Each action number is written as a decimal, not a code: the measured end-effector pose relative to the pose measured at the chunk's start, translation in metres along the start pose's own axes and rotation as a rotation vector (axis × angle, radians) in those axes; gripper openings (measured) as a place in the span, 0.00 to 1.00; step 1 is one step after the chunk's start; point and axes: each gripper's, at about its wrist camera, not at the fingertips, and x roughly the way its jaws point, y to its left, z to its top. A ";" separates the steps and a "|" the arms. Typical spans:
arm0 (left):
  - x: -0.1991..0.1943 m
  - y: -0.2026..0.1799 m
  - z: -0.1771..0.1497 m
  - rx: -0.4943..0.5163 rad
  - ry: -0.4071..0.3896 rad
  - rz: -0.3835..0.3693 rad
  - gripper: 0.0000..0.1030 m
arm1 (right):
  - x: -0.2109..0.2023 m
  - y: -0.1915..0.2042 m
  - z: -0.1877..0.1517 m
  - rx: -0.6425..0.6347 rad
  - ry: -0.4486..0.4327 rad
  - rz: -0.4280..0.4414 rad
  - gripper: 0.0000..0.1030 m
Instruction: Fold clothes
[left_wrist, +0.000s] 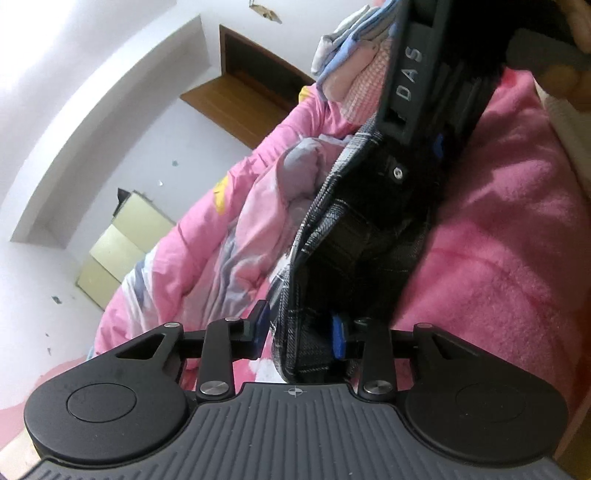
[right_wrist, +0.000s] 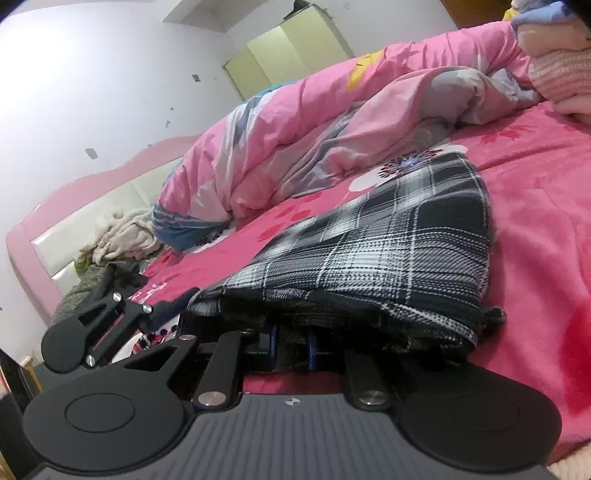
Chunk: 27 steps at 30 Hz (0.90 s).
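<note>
right, left wrist view: left hand-held gripper (left_wrist: 301, 334) has the plaid garment (left_wrist: 332, 236) edge between its blue pads (left_wrist: 338, 334). one pad touches the cloth, the other shows a sliver of gap, so it's a loose nip, not a firm pinch. the right unit crosses the top of frame, on the far end of the same garment. garment hangs stretched between the two, over the pink bed (left_wrist: 498, 258).

right wrist view: right hand-held gripper (right_wrist: 291, 347) is pressed nearly together on a bunched hem of the plaid garment (right_wrist: 388, 240), pads mostly buried in folds. the rest of it lies draped on the bed (right_wrist: 535, 221), just beside the quilt (right_wrist: 295, 147); folded stack (right_wrist: 554, 74) far right.

handling, my read: soft, light woven cloth with a dark lining, no stiffness, sags and slides on itself. best taken at hem corners through all layers; the left nip looks likely to slip under tension.
</note>
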 end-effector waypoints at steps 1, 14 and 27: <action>0.000 0.002 0.000 -0.013 0.001 -0.002 0.33 | -0.001 0.001 -0.001 -0.007 -0.002 -0.017 0.15; 0.002 0.010 -0.007 -0.088 -0.022 -0.021 0.33 | -0.010 0.033 -0.004 -0.196 0.020 -0.098 0.16; 0.004 0.022 0.010 -0.165 -0.075 -0.151 0.50 | 0.004 0.027 -0.001 -0.204 -0.043 -0.161 0.15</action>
